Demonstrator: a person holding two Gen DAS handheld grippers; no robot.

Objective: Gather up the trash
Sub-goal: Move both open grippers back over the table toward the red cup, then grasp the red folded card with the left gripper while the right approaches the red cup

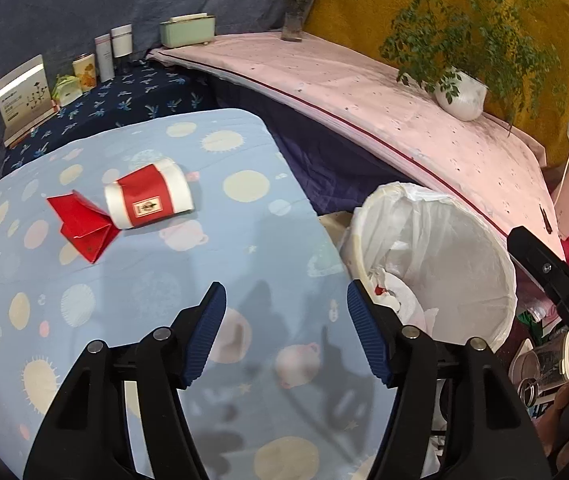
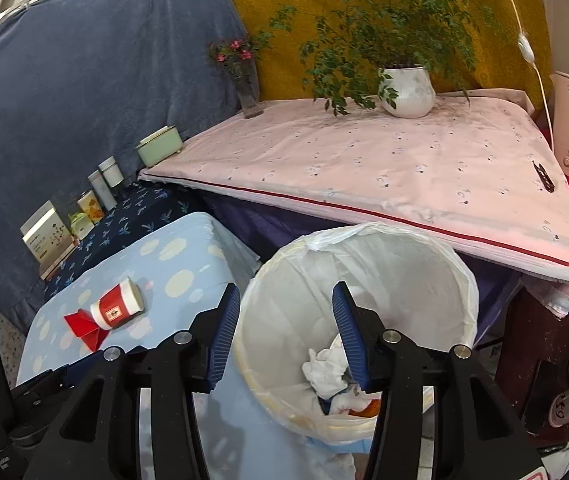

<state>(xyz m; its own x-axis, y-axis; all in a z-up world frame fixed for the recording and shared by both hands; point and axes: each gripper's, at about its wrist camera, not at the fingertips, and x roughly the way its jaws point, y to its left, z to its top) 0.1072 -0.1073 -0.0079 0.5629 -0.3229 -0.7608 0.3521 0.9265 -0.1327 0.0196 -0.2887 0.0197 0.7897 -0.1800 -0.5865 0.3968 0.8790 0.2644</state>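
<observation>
A red and white paper cup [image 1: 149, 199] lies on its side on the light blue dotted tablecloth [image 1: 244, 152], touching a folded red paper piece [image 1: 82, 225]. My left gripper [image 1: 286, 312] hangs open above the cloth, nearer the camera than both, nothing between its blue pads. A white-lined trash bin [image 1: 464, 256] stands right of the table with crumpled white trash inside. My right gripper [image 2: 286, 312] is open over the bin's [image 2: 424, 264] near rim, empty, with crumpled paper [image 2: 324, 372] below it. The cup [image 2: 118, 307] and red paper [image 2: 84, 326] lie far left in that view.
A pink-covered table [image 2: 384, 160] behind the bin carries a potted plant [image 2: 406, 92] and a flower vase [image 2: 248, 92]. Boxes and jars [image 1: 96, 64] line a dark blue patterned shelf at the back left. Jars and clutter [image 1: 544, 364] sit on the floor right of the bin.
</observation>
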